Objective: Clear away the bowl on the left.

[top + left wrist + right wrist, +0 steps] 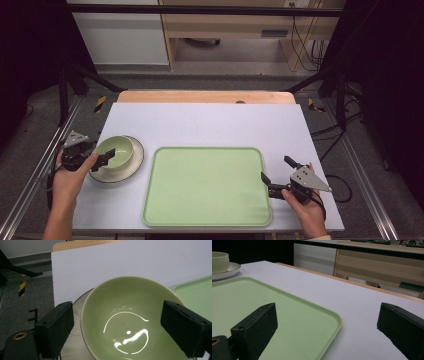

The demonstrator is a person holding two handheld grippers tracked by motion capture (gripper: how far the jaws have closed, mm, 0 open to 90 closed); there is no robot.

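A pale green bowl (pixel 117 150) (pixel 130 322) stands on a cream plate (pixel 136 161) (pixel 76 345) at the table's left side. My left gripper (pixel 104 159) (pixel 117 306) is open at the bowl's near-left rim. One jaw hangs outside the bowl over the plate, the other over the bowl's hollow, and neither pad touches the rim. An empty light green tray (pixel 207 187) (pixel 287 315) lies in the middle. My right gripper (pixel 275 168) (pixel 328 307) is open and holds nothing. It straddles the tray's right edge, with one jaw over the tray and one over the table.
The white table top (pixel 210 122) has bare room behind the tray and the bowl. Its wooden far edge (pixel 205 96) and black frame bars (pixel 65 95) border it. The tray's corner (pixel 197 292) lies just right of the bowl, which stands far off at the left (pixel 219 261) in the right gripper view.
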